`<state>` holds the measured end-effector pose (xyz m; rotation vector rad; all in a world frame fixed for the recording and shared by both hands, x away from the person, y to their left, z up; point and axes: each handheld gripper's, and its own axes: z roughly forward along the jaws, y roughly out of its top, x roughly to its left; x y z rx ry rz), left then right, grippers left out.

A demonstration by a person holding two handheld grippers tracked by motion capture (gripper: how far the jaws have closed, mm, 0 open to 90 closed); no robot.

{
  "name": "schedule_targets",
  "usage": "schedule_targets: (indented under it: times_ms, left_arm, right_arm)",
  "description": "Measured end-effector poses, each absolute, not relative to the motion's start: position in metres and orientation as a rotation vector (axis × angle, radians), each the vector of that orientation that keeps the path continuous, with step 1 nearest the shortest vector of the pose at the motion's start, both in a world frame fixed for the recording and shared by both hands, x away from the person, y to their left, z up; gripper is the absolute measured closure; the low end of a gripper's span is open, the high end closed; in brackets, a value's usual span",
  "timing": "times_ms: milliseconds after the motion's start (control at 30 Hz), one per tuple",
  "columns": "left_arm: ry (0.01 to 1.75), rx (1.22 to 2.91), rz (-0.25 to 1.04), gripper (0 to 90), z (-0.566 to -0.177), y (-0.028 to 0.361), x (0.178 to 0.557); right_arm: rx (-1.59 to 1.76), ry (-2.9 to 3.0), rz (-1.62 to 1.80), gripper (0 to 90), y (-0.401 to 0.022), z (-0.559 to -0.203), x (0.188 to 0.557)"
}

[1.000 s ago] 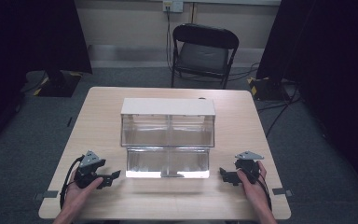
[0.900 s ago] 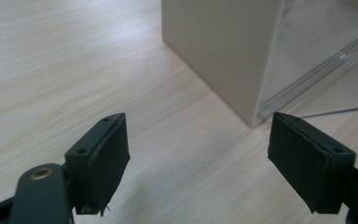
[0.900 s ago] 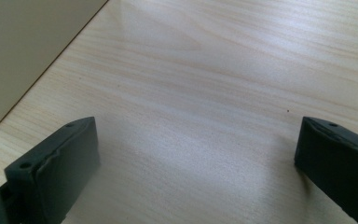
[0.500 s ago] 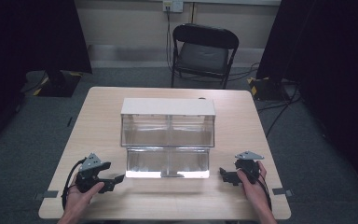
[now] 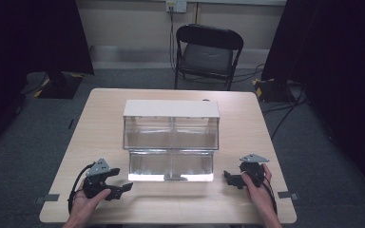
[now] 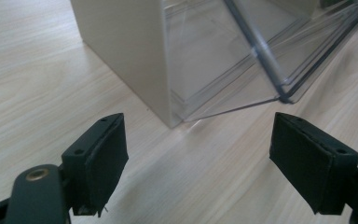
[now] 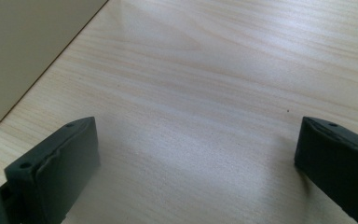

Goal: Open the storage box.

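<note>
High view looks forward and down over the whole worktop (image 5: 100, 128). Both gripper views sit low and close beside the clear bin (image 5: 171, 142), sharing its beige side wall (image 6: 130, 56).

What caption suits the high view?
Two hand-held grippers rest either side of a clear drawer unit.

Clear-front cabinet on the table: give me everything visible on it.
The drawer cabinet is a beige box with a flat opaque top and opaque side wall, plastic by the look. Two rows of two clear compartments, split by a centre divider. The lower clear drawers stand pulled forward toward the person; nothing shows inside them. It sits upright mid-table on the light wood table, and both hand-held grippers are apart from it.
</note>
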<state>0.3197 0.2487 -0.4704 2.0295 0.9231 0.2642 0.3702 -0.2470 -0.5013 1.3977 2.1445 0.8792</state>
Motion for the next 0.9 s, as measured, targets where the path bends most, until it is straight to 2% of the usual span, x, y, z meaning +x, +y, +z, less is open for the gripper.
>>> schedule_targets:
  times_ms: [233,533,900]
  left_arm:
    - [0.908,1.959,0.275,18.2,-0.468,0.245,0.319]
    - [0.909,1.958,0.312,17.2,-0.471,0.237,0.320]
    - [0.900,1.942,0.285,17.6,-0.472,0.234,0.320]
  right_arm:
    - [1.398,2.144,0.879,0.0,-0.247,-0.501,0.370]
    - [1.398,2.144,0.879,0.0,-0.247,-0.501,0.370]
    - [1.398,2.144,0.879,0.0,-0.247,-0.501,0.370]
